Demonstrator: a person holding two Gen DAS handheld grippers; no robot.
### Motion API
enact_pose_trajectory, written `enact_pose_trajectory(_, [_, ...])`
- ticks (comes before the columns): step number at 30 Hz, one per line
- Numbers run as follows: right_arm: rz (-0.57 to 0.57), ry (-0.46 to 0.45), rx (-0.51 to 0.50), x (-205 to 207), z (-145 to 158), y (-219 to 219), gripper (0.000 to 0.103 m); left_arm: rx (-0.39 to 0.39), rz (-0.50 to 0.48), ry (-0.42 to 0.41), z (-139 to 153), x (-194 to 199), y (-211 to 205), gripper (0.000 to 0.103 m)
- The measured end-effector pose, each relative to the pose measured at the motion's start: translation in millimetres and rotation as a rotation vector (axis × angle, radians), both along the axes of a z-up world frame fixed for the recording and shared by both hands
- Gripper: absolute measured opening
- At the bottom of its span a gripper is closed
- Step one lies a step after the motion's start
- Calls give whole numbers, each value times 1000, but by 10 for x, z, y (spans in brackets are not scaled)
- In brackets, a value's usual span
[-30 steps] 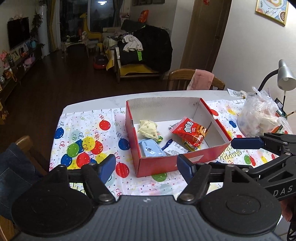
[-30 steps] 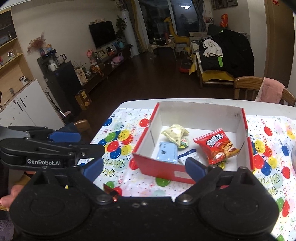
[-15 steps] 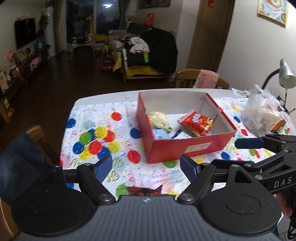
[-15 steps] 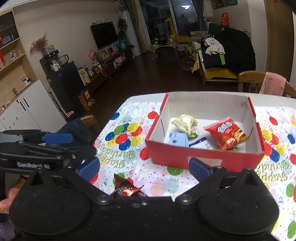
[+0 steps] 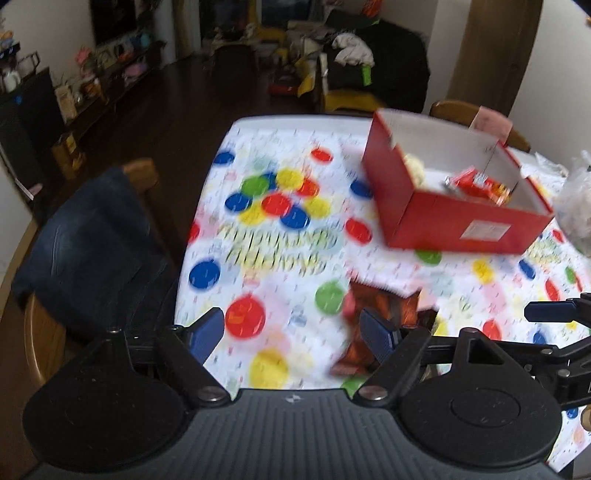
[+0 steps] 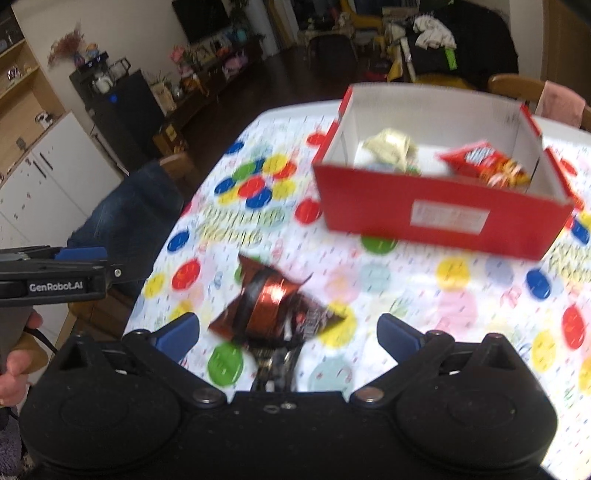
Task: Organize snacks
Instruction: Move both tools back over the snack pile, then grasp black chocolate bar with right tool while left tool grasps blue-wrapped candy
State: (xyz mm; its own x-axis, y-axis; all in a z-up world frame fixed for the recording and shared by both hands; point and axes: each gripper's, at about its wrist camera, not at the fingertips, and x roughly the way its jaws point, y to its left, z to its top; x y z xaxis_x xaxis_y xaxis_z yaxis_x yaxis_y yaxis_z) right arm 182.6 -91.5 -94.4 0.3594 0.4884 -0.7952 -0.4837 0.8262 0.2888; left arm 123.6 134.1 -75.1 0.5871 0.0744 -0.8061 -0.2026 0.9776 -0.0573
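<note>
You face a dim living room with a dark wood floor (image 5: 177,122). A wall-mounted television (image 6: 201,18) hangs above a low cluttered console (image 6: 221,74); white cabinets (image 6: 40,173) stand at left. A wooden chair (image 5: 44,325) draped in denim (image 5: 92,251) sits at the table's left edge.

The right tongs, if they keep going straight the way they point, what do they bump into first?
Probably the shiny brown snack wrapper lying on the balloon tablecloth. It sits right ahead between the open right tongs, well before the red box. Blur makes the depth uncertain.
</note>
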Motion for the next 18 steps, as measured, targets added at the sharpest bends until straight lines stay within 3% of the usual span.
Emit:
enact_pose_trajectory(11, [83,55,-116,-243,-420,316,96,-17,-7,124,-509,-274,-52,80])
enact_pose_trajectory(18, [104,54,-165,-205,-573,456,82,-26,23,169,-741,-324,18,80])
